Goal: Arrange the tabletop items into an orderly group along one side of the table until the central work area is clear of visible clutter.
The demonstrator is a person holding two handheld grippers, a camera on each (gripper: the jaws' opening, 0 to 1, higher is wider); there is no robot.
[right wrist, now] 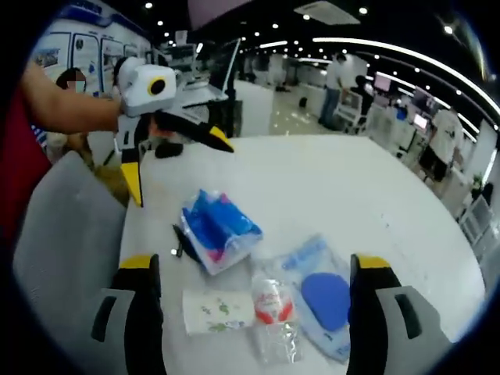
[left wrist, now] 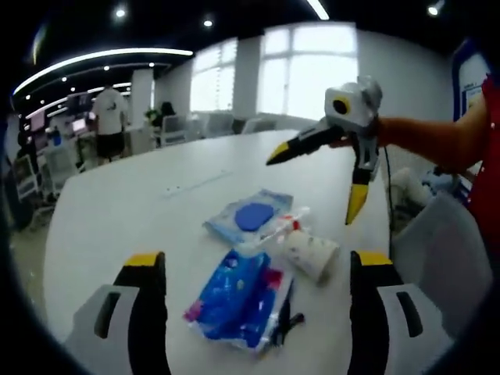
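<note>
Tabletop items lie clustered near the table's point(left wrist: 117, 211) edge on the person's side: a blue packet point(left wrist: 238, 301) with a small black object point(left wrist: 287, 322) at its edge, a white patterned paper cup point(left wrist: 311, 254) on its side, a crumpled clear wrapper with red print point(right wrist: 269, 308), and a clear bag holding a blue disc point(left wrist: 251, 216). In the right gripper view the cup point(right wrist: 217, 310), wrapper and disc bag point(right wrist: 324, 301) lie touching or overlapping, with the blue packet point(right wrist: 217, 226) just beside them.

The left gripper point(right wrist: 176, 160) hangs above the table near its edge, jaws spread wide and holding nothing. The right gripper point(left wrist: 316, 181) likewise hovers over the table beyond the cluster, jaws wide apart and empty.

Likely failure modes: the soft plastic packets may slip or crumple under a two-jaw pinch; the cup, lying on its side, may roll toward the edge if nudged; closing on one item may drag its overlapping neighbours along; the black object, partly tucked by the packet, may be left behind or knocked off.

A grey chair point(right wrist: 62, 234) stands against the table edge close by the cluster and could crowd a low approach from that side. Beyond the broad white table are desks, windows point(left wrist: 308, 70) and standing people point(left wrist: 109, 117), well apart from the work.
</note>
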